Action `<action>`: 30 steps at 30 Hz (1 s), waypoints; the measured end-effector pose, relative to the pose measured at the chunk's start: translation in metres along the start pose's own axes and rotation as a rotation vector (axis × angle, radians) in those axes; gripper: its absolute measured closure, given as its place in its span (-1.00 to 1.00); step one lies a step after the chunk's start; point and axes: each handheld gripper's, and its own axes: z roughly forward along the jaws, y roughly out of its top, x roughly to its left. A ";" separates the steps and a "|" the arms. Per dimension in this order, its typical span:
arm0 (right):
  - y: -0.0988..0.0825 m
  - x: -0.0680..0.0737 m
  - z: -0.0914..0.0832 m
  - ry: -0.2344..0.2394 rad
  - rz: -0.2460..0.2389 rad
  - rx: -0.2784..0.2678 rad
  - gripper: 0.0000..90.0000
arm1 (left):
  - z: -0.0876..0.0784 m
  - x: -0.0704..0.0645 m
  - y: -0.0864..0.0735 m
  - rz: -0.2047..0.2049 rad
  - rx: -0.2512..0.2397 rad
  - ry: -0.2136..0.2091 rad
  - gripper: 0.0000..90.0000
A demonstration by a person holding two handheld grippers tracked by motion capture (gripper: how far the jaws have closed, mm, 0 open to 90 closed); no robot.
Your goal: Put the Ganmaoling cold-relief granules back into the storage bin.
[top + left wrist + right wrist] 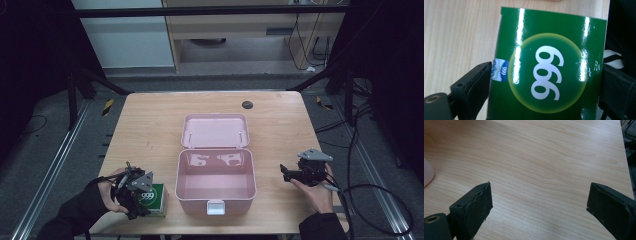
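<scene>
A green carton (156, 199) marked 999 lies flat on the table's front left. My left gripper (136, 194) is lowered over it. In the left gripper view the green carton (549, 50) sits between the two jaws, which stand wide on either side of it, close to its edges. My left gripper (546, 67) is open. An open pink case (215, 186) stands at the table's middle, empty, with its lid (215, 131) laid back. My right gripper (285, 172) hovers right of the case, and in its own view the right gripper (539, 192) is open over bare wood.
The wooden table (150, 125) has a dark round grommet (247, 104) near its far edge. A corner of the pink case (427, 173) shows at the left of the right gripper view. Cables (380, 200) trail off the table's right side.
</scene>
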 end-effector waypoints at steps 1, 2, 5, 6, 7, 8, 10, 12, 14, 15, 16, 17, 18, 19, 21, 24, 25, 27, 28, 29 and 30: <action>0.000 0.000 0.000 -0.001 0.000 0.001 -0.86 | 0.001 0.000 0.000 0.001 0.005 -0.001 -0.87; 0.000 0.000 0.000 0.000 -0.001 0.002 -0.86 | 0.002 0.001 -0.001 -0.003 0.003 -0.005 -0.86; 0.000 0.000 0.000 0.001 -0.001 0.003 -0.86 | 0.004 0.002 -0.002 0.000 0.003 -0.013 -0.84; 0.000 0.000 0.000 0.001 -0.002 0.003 -0.86 | 0.004 0.002 -0.002 -0.007 0.001 -0.018 -0.83; 0.000 0.000 0.000 0.002 -0.002 0.003 -0.86 | 0.005 0.002 -0.002 0.003 0.001 -0.017 -0.82; 0.000 0.000 0.000 0.003 -0.002 0.005 -0.86 | 0.005 0.003 -0.002 0.003 0.002 -0.020 -0.81; 0.000 0.000 0.000 0.004 -0.001 0.004 -0.86 | 0.006 0.003 -0.003 0.004 -0.003 -0.025 -0.79; 0.000 0.000 0.001 0.004 -0.004 0.003 -0.86 | 0.006 0.003 -0.003 0.007 -0.006 -0.028 -0.77; 0.000 0.000 0.001 0.005 -0.002 0.006 -0.86 | 0.006 0.003 -0.003 0.010 -0.006 -0.030 -0.75; 0.000 0.000 0.001 0.005 -0.003 0.007 -0.86 | 0.005 0.003 -0.003 0.012 -0.002 -0.030 -0.74; 0.000 0.000 0.000 0.006 -0.004 0.007 -0.86 | 0.005 0.003 -0.002 0.013 -0.001 -0.031 -0.72; 0.000 0.000 0.000 0.006 -0.004 0.007 -0.86 | 0.005 0.003 -0.002 0.013 -0.001 -0.031 -0.71; 0.000 0.000 0.001 0.006 -0.005 0.005 -0.86 | 0.005 0.003 -0.002 0.012 -0.002 -0.031 -0.71; 0.000 0.000 0.000 0.006 -0.006 0.004 -0.86 | 0.004 0.003 -0.003 0.012 -0.002 -0.031 -0.70; 0.000 0.000 0.000 0.007 -0.007 0.004 -0.86 | 0.004 0.003 -0.003 0.010 -0.005 -0.031 -0.69; 0.000 0.000 0.001 0.009 -0.005 0.004 -0.86 | 0.002 0.002 -0.003 0.008 0.002 -0.031 -0.68; 0.000 0.000 0.001 0.009 -0.005 0.004 -0.86 | 0.001 0.002 -0.003 -0.002 0.003 -0.035 -0.68; 0.000 0.000 0.001 0.009 -0.007 0.003 -0.86 | -0.003 0.001 -0.002 -0.005 0.001 -0.040 -0.67; 0.000 0.000 0.000 0.009 -0.006 0.002 -0.86 | -0.005 0.001 -0.002 -0.016 -0.002 -0.042 -0.67; 0.000 0.000 0.000 0.008 -0.010 0.001 -0.86 | -0.008 0.001 -0.001 -0.016 0.001 -0.038 -0.67; 0.000 0.000 0.000 0.009 -0.006 0.002 -0.86 | -0.011 0.001 0.000 -0.019 -0.003 -0.037 -0.67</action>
